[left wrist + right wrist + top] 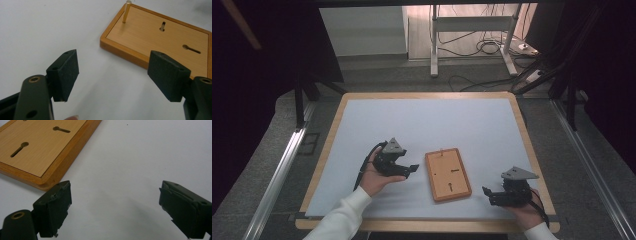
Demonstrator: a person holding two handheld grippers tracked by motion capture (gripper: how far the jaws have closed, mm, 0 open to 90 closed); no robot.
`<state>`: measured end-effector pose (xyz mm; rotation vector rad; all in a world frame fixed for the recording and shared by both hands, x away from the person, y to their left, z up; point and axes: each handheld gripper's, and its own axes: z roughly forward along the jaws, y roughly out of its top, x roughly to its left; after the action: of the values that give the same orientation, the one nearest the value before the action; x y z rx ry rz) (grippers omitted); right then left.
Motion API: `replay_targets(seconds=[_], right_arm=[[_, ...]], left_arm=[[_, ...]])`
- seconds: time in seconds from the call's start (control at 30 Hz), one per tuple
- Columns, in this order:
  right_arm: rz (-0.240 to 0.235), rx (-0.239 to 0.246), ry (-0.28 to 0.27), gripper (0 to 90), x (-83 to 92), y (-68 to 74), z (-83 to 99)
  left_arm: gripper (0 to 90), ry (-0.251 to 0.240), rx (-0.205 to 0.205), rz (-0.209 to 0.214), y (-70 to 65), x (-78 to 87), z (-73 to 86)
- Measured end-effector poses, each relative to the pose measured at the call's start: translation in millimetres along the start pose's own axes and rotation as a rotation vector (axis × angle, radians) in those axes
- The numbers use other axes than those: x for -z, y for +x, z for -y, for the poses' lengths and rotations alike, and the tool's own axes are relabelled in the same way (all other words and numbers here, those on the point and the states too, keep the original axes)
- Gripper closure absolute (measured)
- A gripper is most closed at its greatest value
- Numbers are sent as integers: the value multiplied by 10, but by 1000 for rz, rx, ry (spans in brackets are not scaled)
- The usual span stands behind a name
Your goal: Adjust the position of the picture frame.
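High view first: a wooden board (448, 174) lies flat on the white desk (427, 125), toward the near edge, between the two hands. Left claw (412, 168) sits just to the board's left, held in the left hand (374, 180), pointing at the board. Right claw (486, 192) rests well to the board's right near the desk's front corner, held in the right hand (524, 210). Over to the left gripper view: jaws spread wide, nothing between them, and the board (160, 37) lies just ahead with a brass peg (126, 11) standing upright near its corner and two keyhole slots (191, 48) in its face. Right gripper view: jaws wide apart and empty too, the board's corner (47, 182) close beside one jaw.
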<state>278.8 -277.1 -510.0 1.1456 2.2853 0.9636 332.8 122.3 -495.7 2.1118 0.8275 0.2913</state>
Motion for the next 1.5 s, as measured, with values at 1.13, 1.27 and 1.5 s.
replay_targets(seconds=[1.13, 1.27, 1.5], right_arm=[[9, 16, 9, 114, -11, -9, 24], [9, 17, 10, 114, -12, -10, 25], [2, 18, 15, 114, -23, -2, 26]], left_arm=[[571, 10, -37, 42, -191, -1020, -509], [624, 15, -40, 44, -192, -1038, -522], [730, 18, -49, 42, -187, -1082, -554]])
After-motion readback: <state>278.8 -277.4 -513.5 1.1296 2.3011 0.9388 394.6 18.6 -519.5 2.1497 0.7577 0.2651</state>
